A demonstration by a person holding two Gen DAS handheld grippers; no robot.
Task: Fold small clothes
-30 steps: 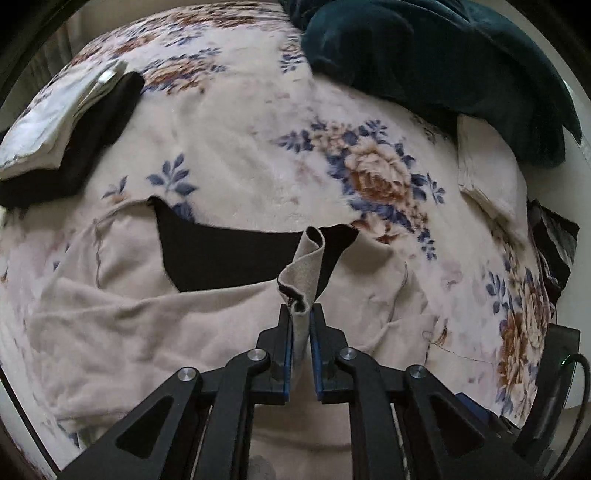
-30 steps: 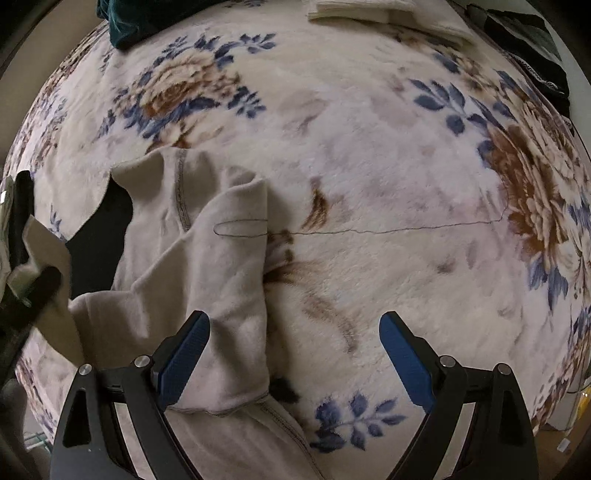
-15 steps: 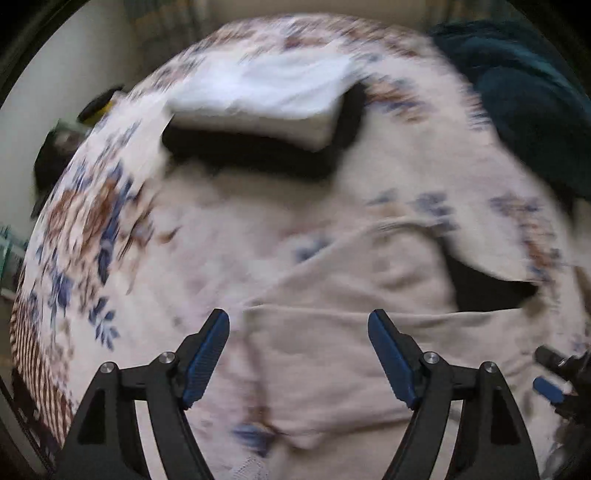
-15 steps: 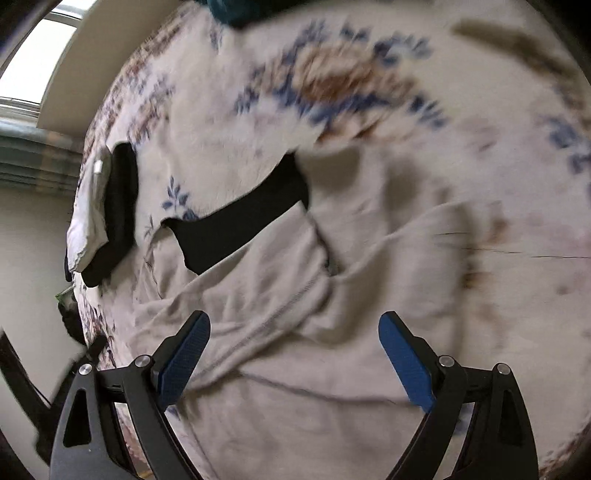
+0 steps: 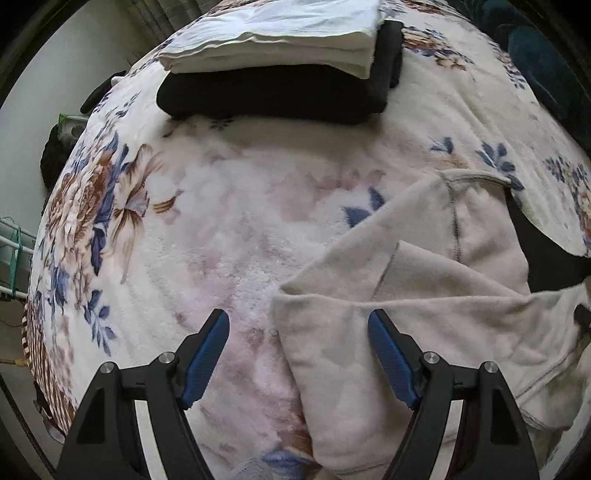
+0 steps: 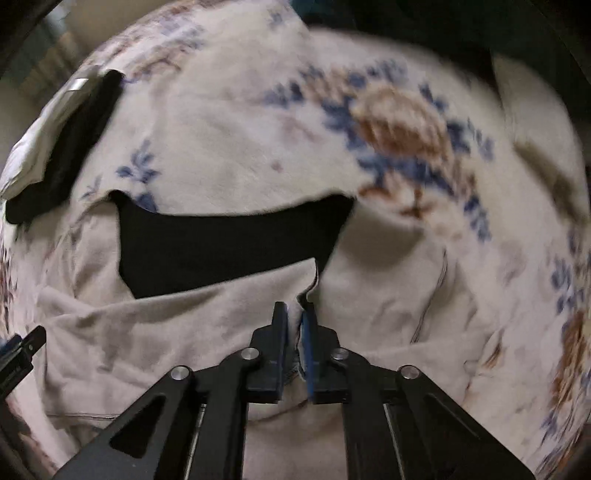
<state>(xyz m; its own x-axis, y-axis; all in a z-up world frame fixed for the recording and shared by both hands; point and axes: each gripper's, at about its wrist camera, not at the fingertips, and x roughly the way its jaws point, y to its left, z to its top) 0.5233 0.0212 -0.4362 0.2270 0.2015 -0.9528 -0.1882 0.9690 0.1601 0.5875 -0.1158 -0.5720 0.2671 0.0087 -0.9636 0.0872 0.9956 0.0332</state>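
A beige garment (image 5: 424, 325) with a black inner lining (image 6: 229, 243) lies spread on the floral blanket (image 5: 229, 229). My left gripper (image 5: 299, 354) is open and empty, its fingers straddling the garment's folded left corner. My right gripper (image 6: 294, 325) is shut on the beige garment (image 6: 369, 306) at the top edge of its front layer, just below the black lining. The left gripper's tip shows at the left edge of the right wrist view (image 6: 22, 350).
A folded stack, a white garment (image 5: 280, 33) on a black one (image 5: 277, 92), lies at the blanket's far side. A dark teal blanket (image 5: 550, 62) lies far right. The bed edge drops off at left, with a rack (image 5: 14, 251) beyond.
My left gripper let go of the garment's edge, opened and swung left to its left corner. My right gripper moved left over the garment and shut on its top edge.
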